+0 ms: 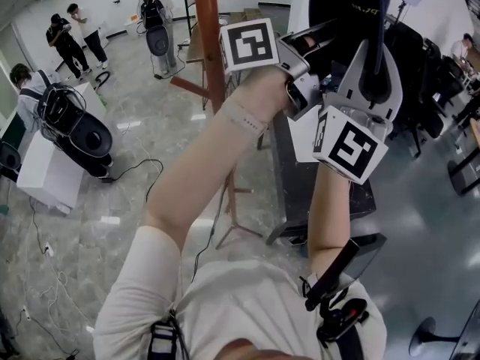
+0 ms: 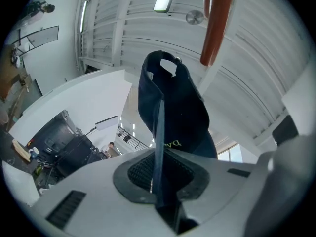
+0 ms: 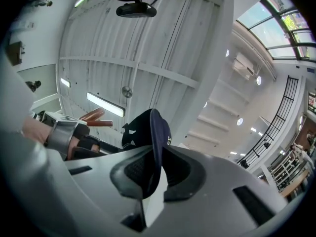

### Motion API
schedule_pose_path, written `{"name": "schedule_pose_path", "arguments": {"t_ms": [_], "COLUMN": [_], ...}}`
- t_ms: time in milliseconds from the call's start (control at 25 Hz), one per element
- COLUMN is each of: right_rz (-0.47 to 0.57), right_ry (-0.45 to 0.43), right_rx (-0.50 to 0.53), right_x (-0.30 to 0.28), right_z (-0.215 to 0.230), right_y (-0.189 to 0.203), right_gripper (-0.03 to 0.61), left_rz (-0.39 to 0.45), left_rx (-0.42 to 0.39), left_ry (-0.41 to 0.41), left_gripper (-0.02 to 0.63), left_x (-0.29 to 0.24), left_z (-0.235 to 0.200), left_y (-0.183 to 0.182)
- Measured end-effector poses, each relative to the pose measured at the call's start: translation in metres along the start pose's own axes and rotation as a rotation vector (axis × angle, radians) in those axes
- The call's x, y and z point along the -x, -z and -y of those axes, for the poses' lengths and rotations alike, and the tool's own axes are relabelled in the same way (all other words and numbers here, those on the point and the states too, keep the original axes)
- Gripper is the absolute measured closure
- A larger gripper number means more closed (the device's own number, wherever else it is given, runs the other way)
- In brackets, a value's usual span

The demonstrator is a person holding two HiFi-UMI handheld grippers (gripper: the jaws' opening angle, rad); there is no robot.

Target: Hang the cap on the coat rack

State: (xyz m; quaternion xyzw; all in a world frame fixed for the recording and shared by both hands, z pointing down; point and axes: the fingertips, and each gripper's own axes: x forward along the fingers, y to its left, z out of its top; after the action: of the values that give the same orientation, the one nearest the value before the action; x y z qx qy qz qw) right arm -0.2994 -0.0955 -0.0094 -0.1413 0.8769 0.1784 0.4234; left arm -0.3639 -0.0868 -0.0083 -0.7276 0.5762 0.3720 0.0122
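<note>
Holding the cap point(image 2: 173, 107) up high with both tongs, I had my left gripper point(image 2: 158, 181) pressed shut on a thin edge of it, the dark blue fabric standing upright between the meshed pads point(image 2: 140, 172). My right gripper point(image 3: 152, 177) pinched the same cap from the other side, jaws closed on its curved brim (my left hand point(image 3: 34, 130) showed just beyond, at that view's left). Seen from my head, both tongs were raised just right of the coat rack point(image 1: 208, 43), whose reddish-brown pole rose beside my left forearm. In the left gripper view a peg point(image 2: 217, 23) of the rack slanted down above and to the right of the cap's crown, apart from it, and the cap's strap opening sat at the top, near the peg's tip. Pale lettering ran along the crown's lower edge, too cut off to read. Beyond the rack, several people stood on the grey floor point(image 1: 150, 178) near a white box point(image 1: 49, 175).
</note>
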Motion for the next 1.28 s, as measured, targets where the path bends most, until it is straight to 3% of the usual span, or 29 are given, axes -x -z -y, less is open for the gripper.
{"name": "schedule_pose_path", "arguments": {"t_ms": [520,920,1280], "right_rz": [0.085,0.059,0.029], "right_ry": [-0.082,-0.11,-0.126], "right_rx": [0.021,-0.024,0.013], "right_x": [0.006,0.054,0.113], "right_z": [-0.025,-0.056,-0.085], "right_y": [-0.04,-0.039,-0.028], "right_gripper": [0.54,0.54,0.54], "left_rz": [0.092,0.121,0.15], "left_rx": [0.024,0.038,0.077], "left_ry": [0.055,0.037,0.057], "left_gripper": [0.586,0.586,0.586], "left_x": [0.023,0.074,0.128], "left_z": [0.038,0.043,0.038], "left_y": [-0.014,0.012,0.052]}}
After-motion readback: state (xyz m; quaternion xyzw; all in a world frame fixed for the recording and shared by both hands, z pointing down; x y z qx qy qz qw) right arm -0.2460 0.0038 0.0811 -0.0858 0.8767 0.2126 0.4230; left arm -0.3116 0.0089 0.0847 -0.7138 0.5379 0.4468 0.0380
